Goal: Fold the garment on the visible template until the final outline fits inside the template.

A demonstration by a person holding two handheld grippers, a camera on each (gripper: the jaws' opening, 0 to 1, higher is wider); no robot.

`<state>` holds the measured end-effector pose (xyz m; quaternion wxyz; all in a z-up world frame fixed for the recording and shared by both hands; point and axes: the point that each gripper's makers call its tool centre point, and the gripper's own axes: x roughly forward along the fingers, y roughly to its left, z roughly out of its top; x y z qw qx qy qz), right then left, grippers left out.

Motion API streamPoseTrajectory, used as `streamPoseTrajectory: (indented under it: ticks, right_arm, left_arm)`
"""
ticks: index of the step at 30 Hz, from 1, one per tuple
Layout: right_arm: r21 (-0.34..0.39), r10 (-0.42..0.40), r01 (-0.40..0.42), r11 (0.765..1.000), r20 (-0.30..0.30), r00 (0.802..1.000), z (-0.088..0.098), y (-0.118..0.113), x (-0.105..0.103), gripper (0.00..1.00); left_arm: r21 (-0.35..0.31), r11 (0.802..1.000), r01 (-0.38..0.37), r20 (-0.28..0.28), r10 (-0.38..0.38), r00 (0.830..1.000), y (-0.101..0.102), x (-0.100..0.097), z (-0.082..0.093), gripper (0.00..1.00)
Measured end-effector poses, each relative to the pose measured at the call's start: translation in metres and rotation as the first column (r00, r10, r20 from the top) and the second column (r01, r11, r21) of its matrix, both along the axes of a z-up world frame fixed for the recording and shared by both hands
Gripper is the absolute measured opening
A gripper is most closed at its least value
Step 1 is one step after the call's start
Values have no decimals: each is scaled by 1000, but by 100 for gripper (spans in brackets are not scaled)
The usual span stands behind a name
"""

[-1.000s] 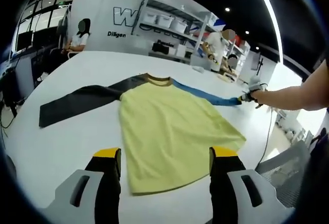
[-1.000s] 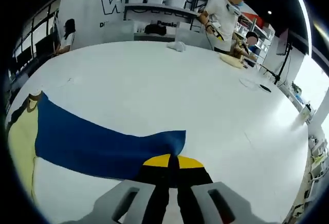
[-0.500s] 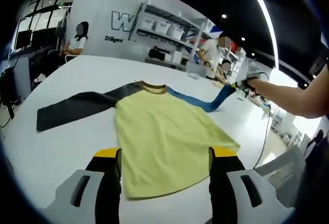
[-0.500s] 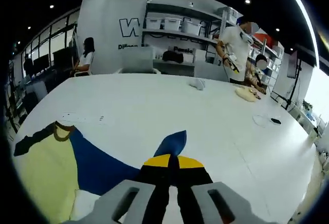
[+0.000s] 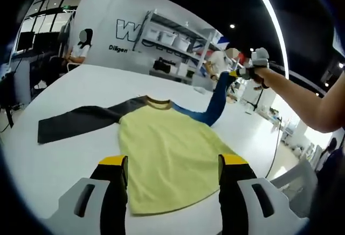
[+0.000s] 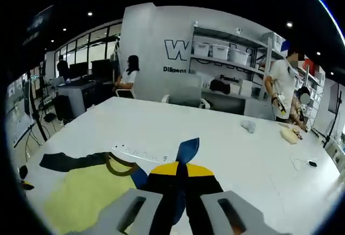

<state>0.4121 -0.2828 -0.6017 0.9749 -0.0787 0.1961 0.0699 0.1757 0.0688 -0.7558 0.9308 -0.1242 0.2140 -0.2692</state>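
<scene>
While right gripper clamps blue sleeve, shirt flat.

Blue sleeve cuff hidden inside the right tongs (template not discernible)

Right gripper has its yellow-tipped jaws pinched together on the blue sleeve, the cuff poking up just past the tips. Down and left of the claw, the yellow shirt body lies flat on the white table; the dark sleeve stretches further left. Possibly faint template marks just beyond the collar.
</scene>
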Motion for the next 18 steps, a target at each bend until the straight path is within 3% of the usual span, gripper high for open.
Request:
streamPoseTrajectory:
  ticks: [6,13,18]
  right_arm:
    - [-1,108,-108,994,12,994,8,67,9,0]
    - [0,256,-256,967,-53,965,-21,167,14,0]
    - [-8,321,-323,946,-105,941,-48,211,16,0]
  left_arm:
    - [-13,1000,0,6,0,1000,0,1,3,63]
    - [-34,999,-14,17,15,1000,3,3,7,63]
    - [-35,999,-16,18,17,1000,3,3,8,63]
